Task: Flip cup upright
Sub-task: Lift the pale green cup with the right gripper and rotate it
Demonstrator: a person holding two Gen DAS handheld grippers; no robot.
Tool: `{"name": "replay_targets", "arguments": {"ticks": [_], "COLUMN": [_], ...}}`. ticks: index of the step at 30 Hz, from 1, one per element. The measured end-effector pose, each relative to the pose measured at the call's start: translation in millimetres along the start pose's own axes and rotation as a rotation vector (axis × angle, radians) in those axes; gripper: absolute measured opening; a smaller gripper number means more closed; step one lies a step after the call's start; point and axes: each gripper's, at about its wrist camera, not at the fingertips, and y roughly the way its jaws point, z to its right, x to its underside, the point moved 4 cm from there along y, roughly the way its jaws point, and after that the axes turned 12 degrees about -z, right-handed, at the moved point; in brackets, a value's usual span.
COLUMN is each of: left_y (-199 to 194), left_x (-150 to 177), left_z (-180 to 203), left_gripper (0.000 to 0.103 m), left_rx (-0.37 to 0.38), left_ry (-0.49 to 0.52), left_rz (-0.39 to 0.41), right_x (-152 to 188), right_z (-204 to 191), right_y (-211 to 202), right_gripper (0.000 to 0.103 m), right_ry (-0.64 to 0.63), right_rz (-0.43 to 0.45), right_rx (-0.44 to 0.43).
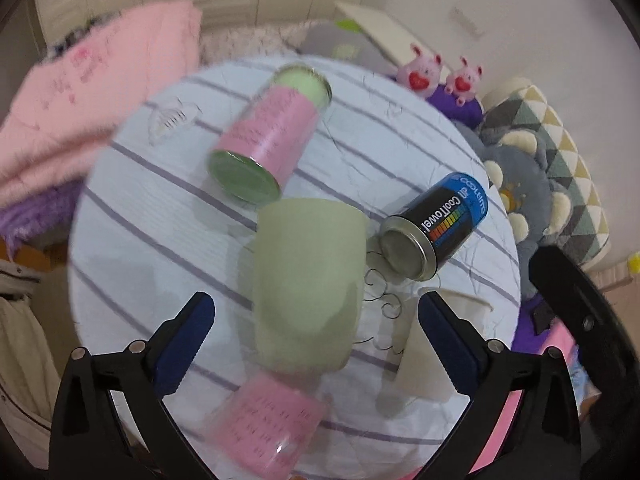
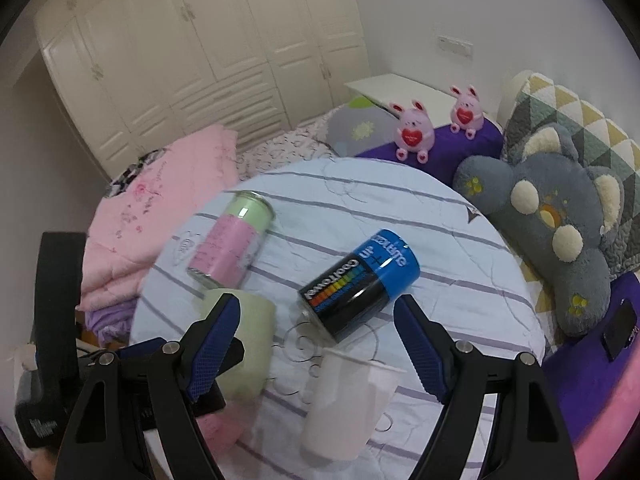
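Observation:
A pale green cup [image 1: 308, 284] stands upside down on the round striped table [image 1: 160, 216], base up. My left gripper [image 1: 316, 320] is open, its blue-padded fingers [image 1: 188, 344] on either side of the cup and apart from it. The cup also shows in the right wrist view [image 2: 248, 344], partly behind that gripper's left finger. A white cup [image 2: 344, 400] stands upright near the table's front; my right gripper [image 2: 316, 340] is open just above and behind it. The white cup shows at the right in the left wrist view [image 1: 424, 360].
A pink and green can [image 1: 268, 136] lies on its side at the back. A black and blue CoolTowel can [image 2: 360, 284] lies on its side mid-table. A pink can [image 1: 264, 428] lies at the front edge. Pink blanket [image 2: 160, 208], plush toys and pillows surround the table.

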Motion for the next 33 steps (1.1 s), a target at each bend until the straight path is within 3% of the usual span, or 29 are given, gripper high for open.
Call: {"name": "replay_targets", "arguments": {"ticks": [4, 8, 15, 21, 33], "left_y": [-32, -60, -92, -93, -74], "left_x": [19, 36, 62, 72, 67], "left_z": [-8, -22, -40, -39, -50], "left_gripper": [0.103, 0.103, 0.103, 0.103, 0.103], "left_rx": [-0.103, -0.137, -0.179, -0.195, -0.165], "left_ry": [0.036, 0.038, 0.012, 0.048, 0.042], "left_rz": [0.126, 0.241, 0.369, 0.386, 0.329], "right_x": [7, 16, 29, 35, 31], "right_z": [-15, -33, -55, -62, -68], "right_y": [-9, -21, -33, -24, 13], "right_gripper": [0.081, 0.081, 0.081, 0.081, 0.081], "right_ry": [-0.03, -0.072, -0.121, -0.111, -0.086], "right_rz": [-0.003, 0.009, 0.035, -0.013, -0.122], "right_rx": [-0.032, -0.058, -0.071, -0.093, -0.094]}}
